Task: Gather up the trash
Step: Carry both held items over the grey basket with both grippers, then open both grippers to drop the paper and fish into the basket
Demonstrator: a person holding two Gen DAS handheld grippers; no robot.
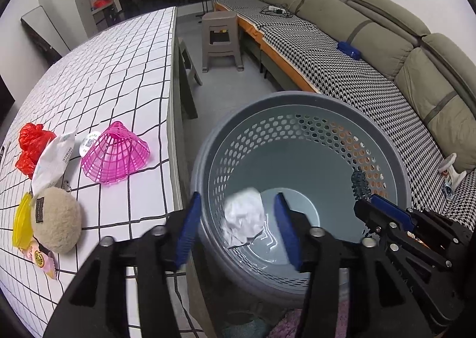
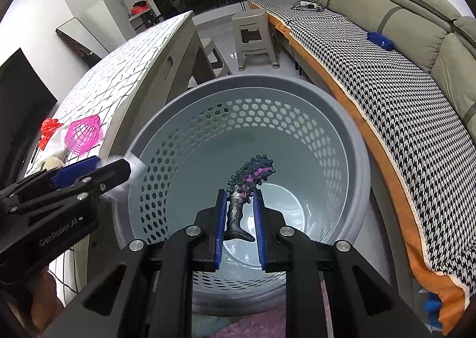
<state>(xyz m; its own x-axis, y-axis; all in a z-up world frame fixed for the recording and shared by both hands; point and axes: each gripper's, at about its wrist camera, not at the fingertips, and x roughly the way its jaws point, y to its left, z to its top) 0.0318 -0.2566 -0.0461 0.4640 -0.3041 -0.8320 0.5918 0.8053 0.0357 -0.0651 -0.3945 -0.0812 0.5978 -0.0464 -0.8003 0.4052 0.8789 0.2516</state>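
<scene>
Left gripper: held wide apart above the bin; crumpled paper is seen between its fingers.
Right gripper: closed on a knobbly dark toy over the bin.

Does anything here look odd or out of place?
Only mildly: the pink mesh basket lies tipped on the checked table among loose wrappers. The right gripper holds a bumpy dark strip over the bin.

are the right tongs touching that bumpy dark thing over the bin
Touching. The right wrist view shows the right tongs with both blue pads pressed against the stem of the bumpy dark object, held above the grey bin.
</scene>
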